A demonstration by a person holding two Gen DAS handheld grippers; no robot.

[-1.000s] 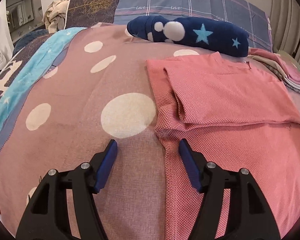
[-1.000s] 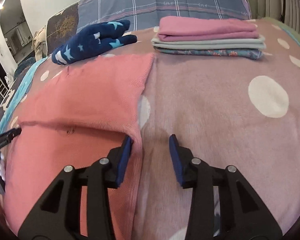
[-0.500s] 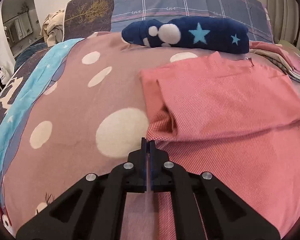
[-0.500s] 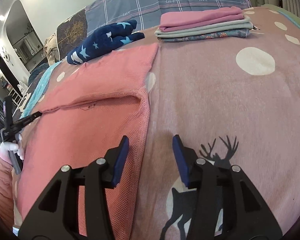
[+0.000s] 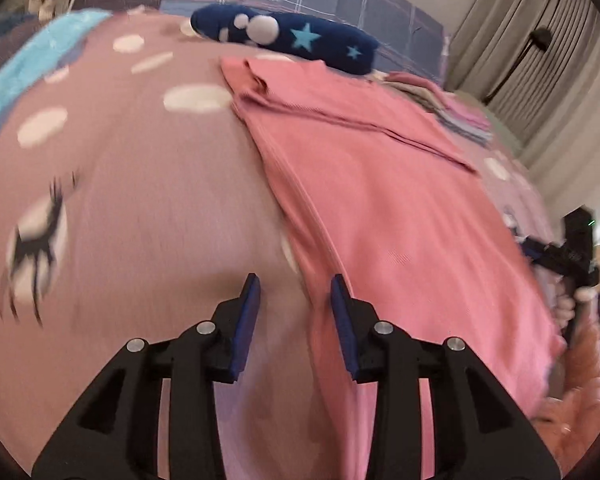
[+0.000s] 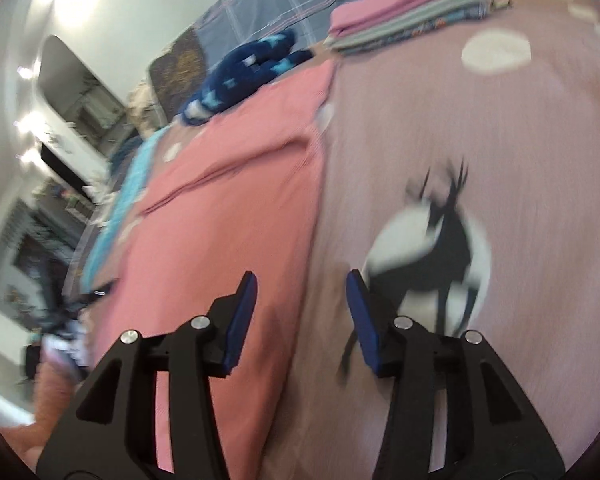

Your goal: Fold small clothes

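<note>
The left gripper [image 5: 294,300] has just been opening; its jaws stand partly apart over the shirt's [image 5: 380,208] left edge, pads clear of the cloth. The right gripper [image 6: 302,300] stands partly open, straddling the shirt's [image 6: 228,216] right edge without pinching it. The shirt lies flat on the bedspread [image 5: 140,200], sleeves folded in, near a stack [image 6: 404,20] of folded clothes.
</note>
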